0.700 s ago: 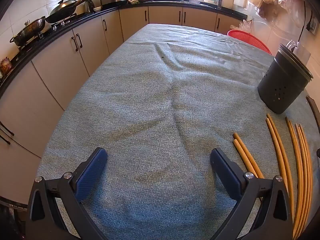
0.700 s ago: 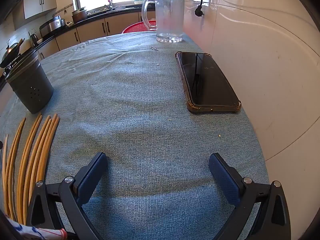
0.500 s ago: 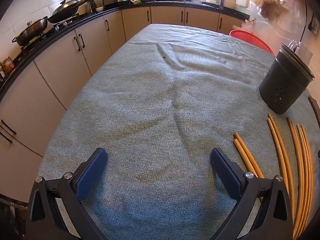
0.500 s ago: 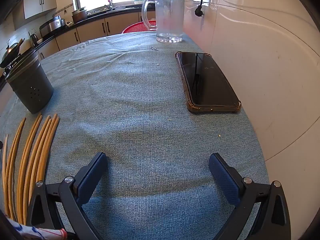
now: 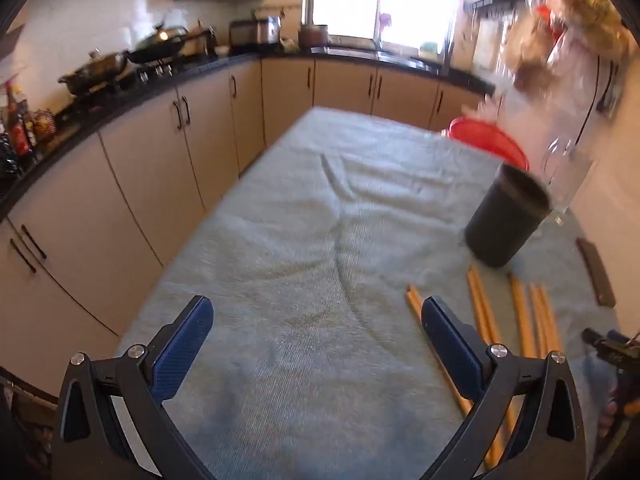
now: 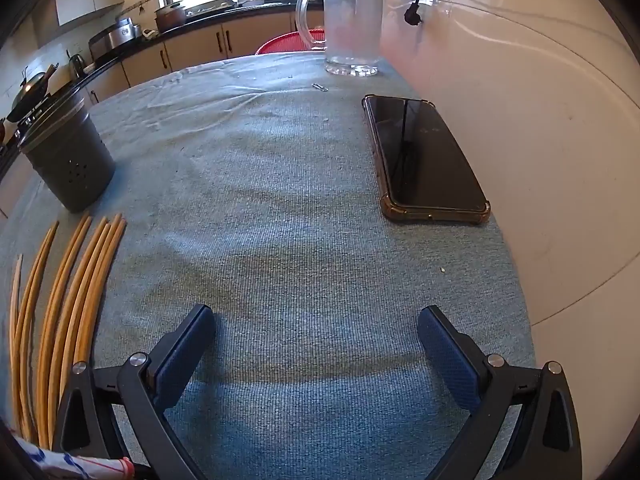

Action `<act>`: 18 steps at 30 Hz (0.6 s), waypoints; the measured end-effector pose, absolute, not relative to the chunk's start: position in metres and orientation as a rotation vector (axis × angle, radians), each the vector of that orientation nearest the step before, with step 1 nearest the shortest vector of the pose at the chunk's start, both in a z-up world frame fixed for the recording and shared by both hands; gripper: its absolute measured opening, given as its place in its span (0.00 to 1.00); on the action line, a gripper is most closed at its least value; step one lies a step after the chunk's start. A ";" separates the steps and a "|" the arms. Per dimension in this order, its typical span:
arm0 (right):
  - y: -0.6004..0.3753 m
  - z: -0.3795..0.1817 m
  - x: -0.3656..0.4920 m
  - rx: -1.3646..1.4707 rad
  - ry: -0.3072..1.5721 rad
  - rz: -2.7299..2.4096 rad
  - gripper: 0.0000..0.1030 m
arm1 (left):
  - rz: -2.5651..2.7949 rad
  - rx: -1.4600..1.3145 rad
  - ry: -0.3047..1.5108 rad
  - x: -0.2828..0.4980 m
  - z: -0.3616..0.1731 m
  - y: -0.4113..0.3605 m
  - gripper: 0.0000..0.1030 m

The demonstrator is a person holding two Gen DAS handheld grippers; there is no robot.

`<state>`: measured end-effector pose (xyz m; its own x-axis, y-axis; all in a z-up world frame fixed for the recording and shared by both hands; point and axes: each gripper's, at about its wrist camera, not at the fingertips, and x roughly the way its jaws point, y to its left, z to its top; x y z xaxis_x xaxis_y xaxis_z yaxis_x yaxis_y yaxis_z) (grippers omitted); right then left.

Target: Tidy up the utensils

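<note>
On a kitchen table (image 6: 304, 208) spread with a blue-grey cloth, both of my tools hang released over bare fabric, each tilted downward. From the left wrist view, I see my left gripper (image 5: 318, 330) with its blue pads spread wide and nothing between them; the picture is smeared with motion blur. Just beside its right-hand finger lie the wooden chopsticks (image 5: 516, 316), set out roughly side by side on the cloth, their far tips pointing toward a dark cylindrical utensil holder (image 5: 506, 216) that stands upright just beyond them. A red basket (image 5: 486, 138) shows past the far edge of the table, and a wok (image 5: 160, 42) sits on the stove along the cabinet run at left. From the right wrist view, my right gripper (image 6: 316, 334) is likewise spread wide and grasps nothing, with only cloth under its jaws. The same chopsticks (image 6: 70, 300) fan along the left edge of that view, well apart from the pads, and the holder (image 6: 68, 156) stands near their far ends, small holes visible in its side. A black phone (image 6: 424, 156) in a clear case lies flat near the wall at right. Beyond it a glass mug (image 6: 352, 20) stands upright near the table's far end, and a paperclip (image 6: 320, 87) lies on the cloth close by.
</note>
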<state>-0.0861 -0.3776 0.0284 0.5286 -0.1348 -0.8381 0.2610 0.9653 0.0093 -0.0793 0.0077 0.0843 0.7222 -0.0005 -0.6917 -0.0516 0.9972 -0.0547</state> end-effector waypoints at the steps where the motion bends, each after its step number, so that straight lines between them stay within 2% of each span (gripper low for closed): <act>1: -0.377 0.029 -0.087 0.140 0.987 -0.242 1.00 | 0.036 -0.073 0.745 -0.086 0.091 0.008 1.00; 8: -0.364 0.043 -0.113 0.166 0.959 -0.274 0.95 | 0.067 -0.075 0.644 -0.123 0.121 0.003 1.00; 18: -0.313 0.101 -0.173 0.165 0.732 -0.245 0.95 | 0.062 -0.082 0.579 -0.156 0.142 -0.008 1.00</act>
<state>-0.1730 -0.3125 0.1007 0.7174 -0.1629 -0.6774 0.2775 0.9586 0.0633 -0.1556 -0.0081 0.1416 0.8352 0.0353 -0.5487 -0.0817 0.9948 -0.0603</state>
